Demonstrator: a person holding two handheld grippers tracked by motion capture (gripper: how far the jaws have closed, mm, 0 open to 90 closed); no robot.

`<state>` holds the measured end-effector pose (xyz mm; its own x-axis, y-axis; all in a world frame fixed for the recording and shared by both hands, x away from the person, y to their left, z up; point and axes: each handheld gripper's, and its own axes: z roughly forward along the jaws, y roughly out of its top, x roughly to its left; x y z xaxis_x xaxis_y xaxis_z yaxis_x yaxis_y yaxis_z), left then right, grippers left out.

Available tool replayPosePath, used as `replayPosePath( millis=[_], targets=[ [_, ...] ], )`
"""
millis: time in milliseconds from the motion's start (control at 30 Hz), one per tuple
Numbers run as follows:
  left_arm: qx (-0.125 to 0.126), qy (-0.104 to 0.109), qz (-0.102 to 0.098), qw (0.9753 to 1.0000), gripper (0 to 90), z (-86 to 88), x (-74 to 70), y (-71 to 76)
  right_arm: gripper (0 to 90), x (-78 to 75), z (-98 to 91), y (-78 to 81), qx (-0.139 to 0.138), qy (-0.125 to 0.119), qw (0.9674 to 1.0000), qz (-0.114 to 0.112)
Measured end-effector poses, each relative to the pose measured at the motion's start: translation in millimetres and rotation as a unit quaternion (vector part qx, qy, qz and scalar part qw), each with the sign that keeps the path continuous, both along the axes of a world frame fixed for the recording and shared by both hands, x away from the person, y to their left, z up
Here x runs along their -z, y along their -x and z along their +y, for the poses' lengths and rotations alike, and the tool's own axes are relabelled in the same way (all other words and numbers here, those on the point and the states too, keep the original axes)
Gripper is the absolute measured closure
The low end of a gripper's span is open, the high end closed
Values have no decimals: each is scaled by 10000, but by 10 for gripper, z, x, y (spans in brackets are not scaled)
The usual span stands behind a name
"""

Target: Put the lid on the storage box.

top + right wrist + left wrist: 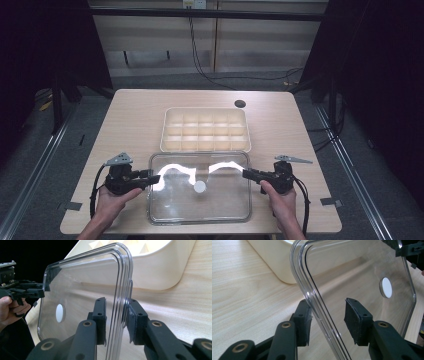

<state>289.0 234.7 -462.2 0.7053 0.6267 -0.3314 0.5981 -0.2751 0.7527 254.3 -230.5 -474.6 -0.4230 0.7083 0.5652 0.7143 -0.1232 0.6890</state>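
Note:
A clear plastic lid (215, 200) with a white round disc (200, 187) at its middle is at the table's front, just before a cream compartment tray (162, 135). My right gripper (246, 173) is shut on the lid's right rim; in the right gripper view both pads (100, 315) press the rim of the lid (82, 290). My left gripper (152, 177) straddles the left rim. In the left gripper view the lid (357, 272) runs between the jaws of this gripper (327, 302), and one pad (352, 320) stands off it. Whether the lid rests on the table I cannot tell.
The tray (274, 257) has several compartments and lies mid-table, close behind the lid. A dark round hole (240, 104) sits in the tabletop at the back right. Tape marks (74, 205) lie near the front corners. Bare wood (130, 115) surrounds the tray.

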Motion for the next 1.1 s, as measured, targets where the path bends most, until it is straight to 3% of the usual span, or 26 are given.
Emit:
replayPosePath(
  millis=[167,333,667,1100],
  targets=[
    [-82,161,-30,9998,625,25,-74,14,722,-57,-4,21,33,-54,9999,-125],
    [-63,167,-134,9998,646,36,-135,27,729,-99,1,58,98,-129,9997,-179],
    [-20,334,-334,9989,711,49,-266,57,731,-233,-17,49,149,-19,9992,-383],
    [-21,345,-495,9982,749,18,-395,45,726,-355,-62,60,200,-63,9983,-541]
  ],
)
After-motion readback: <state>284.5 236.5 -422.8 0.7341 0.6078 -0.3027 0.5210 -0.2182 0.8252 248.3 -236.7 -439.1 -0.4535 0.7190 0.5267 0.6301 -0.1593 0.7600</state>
